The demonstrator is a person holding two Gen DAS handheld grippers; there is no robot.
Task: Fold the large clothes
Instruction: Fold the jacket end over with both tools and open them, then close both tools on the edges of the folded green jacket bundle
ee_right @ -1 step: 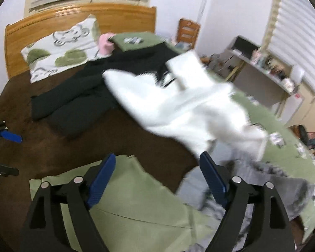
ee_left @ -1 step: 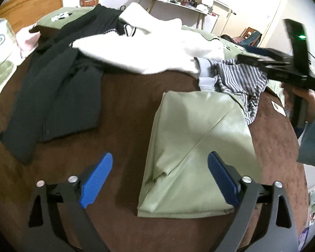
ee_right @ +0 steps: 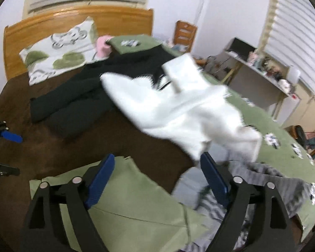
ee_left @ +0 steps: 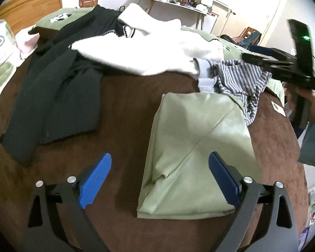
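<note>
A pale green garment (ee_left: 199, 147) lies folded into a compact rectangle on the brown bedspread (ee_left: 119, 109). My left gripper (ee_left: 159, 155) hovers over its near-left part with the jaws opening wide, and the blue pads press on nothing. My right gripper (ee_right: 157, 156) hangs above the green garment's (ee_right: 126, 210) far edge, its jaws also opening, with nothing between them. In the left wrist view the right gripper (ee_left: 283, 63) is raised at the right in a person's hand. Behind lie a white fleece garment (ee_left: 147, 56), a black jacket (ee_left: 63, 96) and a grey striped garment (ee_left: 241, 77).
A patterned pillow (ee_right: 58, 50) and a pink item (ee_right: 103, 46) rest against the wooden headboard (ee_right: 73, 19). A green blanket (ee_right: 273, 130) covers the bed's right side. A cluttered desk (ee_right: 258, 73) stands by the window blinds. Bare bedspread shows left of the folded garment.
</note>
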